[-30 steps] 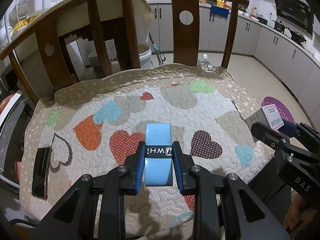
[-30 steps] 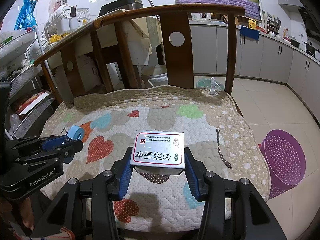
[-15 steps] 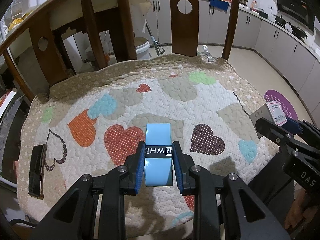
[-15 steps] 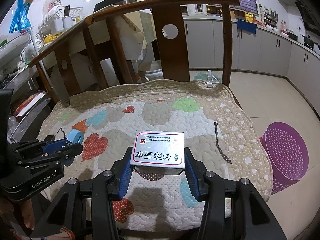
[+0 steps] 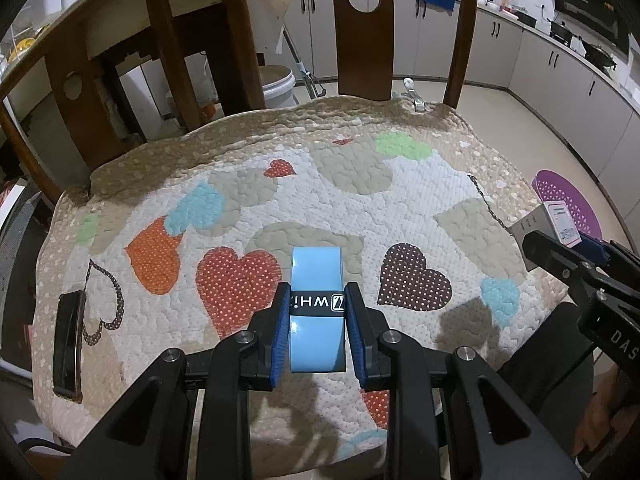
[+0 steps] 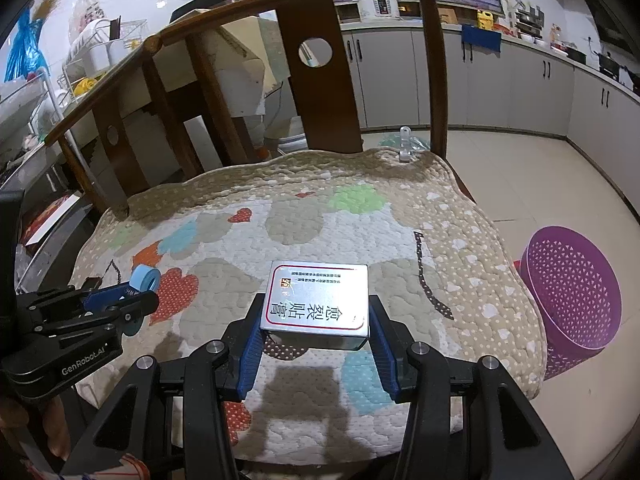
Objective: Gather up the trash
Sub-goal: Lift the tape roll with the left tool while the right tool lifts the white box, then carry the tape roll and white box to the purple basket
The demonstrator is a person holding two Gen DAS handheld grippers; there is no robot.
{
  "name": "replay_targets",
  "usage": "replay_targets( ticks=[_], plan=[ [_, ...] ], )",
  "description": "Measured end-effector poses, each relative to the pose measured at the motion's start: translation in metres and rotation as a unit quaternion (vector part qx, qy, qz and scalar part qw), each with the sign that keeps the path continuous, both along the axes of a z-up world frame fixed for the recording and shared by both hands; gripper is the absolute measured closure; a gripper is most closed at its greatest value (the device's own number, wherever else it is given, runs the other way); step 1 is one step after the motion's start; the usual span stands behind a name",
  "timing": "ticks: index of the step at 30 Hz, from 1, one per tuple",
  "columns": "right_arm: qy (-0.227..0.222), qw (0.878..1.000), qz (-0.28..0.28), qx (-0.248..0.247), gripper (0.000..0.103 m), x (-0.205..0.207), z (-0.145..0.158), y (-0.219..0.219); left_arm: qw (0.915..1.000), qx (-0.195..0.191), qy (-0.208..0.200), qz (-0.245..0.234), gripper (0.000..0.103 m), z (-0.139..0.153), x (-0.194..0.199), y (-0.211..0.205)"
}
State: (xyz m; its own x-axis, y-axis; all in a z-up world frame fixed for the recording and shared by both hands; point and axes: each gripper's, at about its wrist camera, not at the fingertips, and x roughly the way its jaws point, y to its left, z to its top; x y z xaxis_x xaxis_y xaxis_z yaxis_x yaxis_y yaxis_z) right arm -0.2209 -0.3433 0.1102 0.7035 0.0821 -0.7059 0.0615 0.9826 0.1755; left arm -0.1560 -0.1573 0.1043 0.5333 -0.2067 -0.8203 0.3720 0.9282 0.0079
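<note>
My left gripper (image 5: pixel 317 300) is shut on a light blue roll (image 5: pixel 317 276) with a black band, held above the heart-patterned cushion (image 5: pixel 248 200) of a wooden chair. The same roll (image 6: pixel 145 278) shows at the left of the right wrist view, in the left gripper (image 6: pixel 132 300). My right gripper (image 6: pixel 316 320) is shut on a silver box (image 6: pixel 318 300) with a red-bordered label, also over the cushion. In the left wrist view the box (image 5: pixel 550 224) and right gripper (image 5: pixel 560 248) sit at the right edge. A purple perforated basket (image 6: pixel 572 292) stands on the floor to the right of the chair.
A black phone (image 5: pixel 69 344) lies on the cushion's left edge. A small white clip (image 6: pixel 405 144) sits at the cushion's back right corner. The chair's wooden backrest (image 6: pixel 320 92) rises behind. Kitchen cabinets (image 6: pixel 520 88) line the far wall; a white bucket (image 5: pixel 276 86) stands behind the chair.
Both grippers have sunk a little closer to the cushion, each keeping its grip. The chair back has slid upward in both views.
</note>
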Motion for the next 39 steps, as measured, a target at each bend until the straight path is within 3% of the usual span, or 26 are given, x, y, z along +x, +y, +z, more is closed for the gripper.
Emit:
replay_targets(
  ticks=[39],
  plan=[
    [0.009,0.994,-0.102,0.047,0.051,-0.004,-0.021,-0.093,0.9973,0.03,0.008,-0.067,0.078,-0.006,0.018,-0.08]
  ],
)
